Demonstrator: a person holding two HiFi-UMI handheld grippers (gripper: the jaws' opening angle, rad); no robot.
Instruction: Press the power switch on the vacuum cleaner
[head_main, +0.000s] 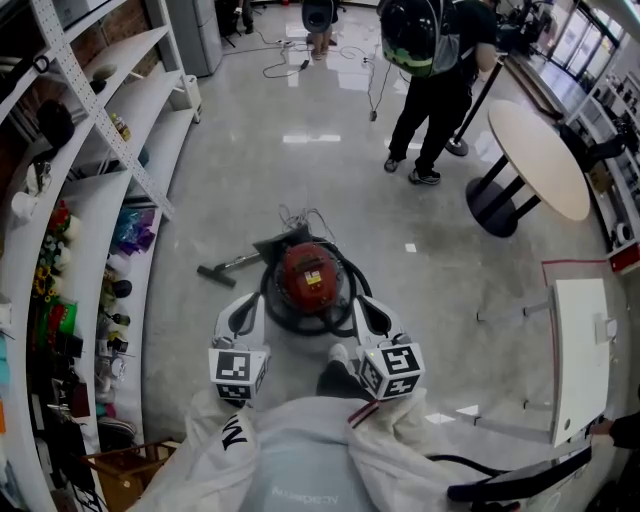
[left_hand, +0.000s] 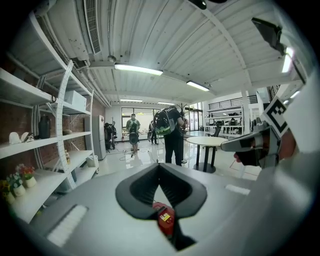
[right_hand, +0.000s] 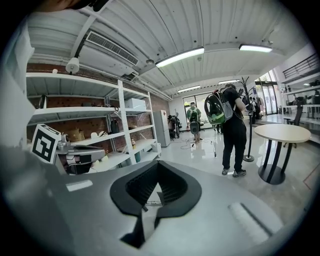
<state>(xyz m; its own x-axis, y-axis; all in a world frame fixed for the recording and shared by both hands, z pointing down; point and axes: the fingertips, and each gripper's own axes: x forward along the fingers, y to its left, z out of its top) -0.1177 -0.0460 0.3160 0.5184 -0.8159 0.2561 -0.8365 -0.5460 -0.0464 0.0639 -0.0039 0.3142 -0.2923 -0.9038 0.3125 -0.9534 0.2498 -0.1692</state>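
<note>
Vacuum cleaner (head_main: 306, 277), a red canister, sits on the floor (head_main: 300, 170) straight ahead of the person and in the middle of the head view. Black hose (head_main: 350, 288) loops around it. A wand with a floor nozzle (head_main: 222, 268) lies out to its left.

Edges and room:
- Shelving (head_main: 120, 150) runs along the whole left side, its bottom shelf edge near the nozzle.
- Open floor lies beyond the vacuum, up to a standing person with a backpack (head_main: 435, 90).
- Round bench (head_main: 540, 160) is at upper right, well apart from the vacuum.
- White bench (head_main: 580, 350) stands at the right edge with bare floor between it and the vacuum.

Left tongs (head_main: 248, 300): in the head view the tips show just left of the hose loop. In the left gripper view the tongs (left_hand: 159, 167) have tips meeting and are closed. Only a small triangular gap sits behind the tips. The red vacuum body (left_hand: 165, 220) shows through that gap, below and beyond, not gripped. Nothing held.

Right tongs (head_main: 362, 300): the tips show just right of the hose loop. In the right gripper view the tongs (right_hand: 158, 165) are also closed tip to tip with nothing clamped. Through the gap only floor and a thin metal piece show; I can't tell what that piece is.

Both tongs point forward over the vacuum, one either side. No contact with it is visible.
</note>
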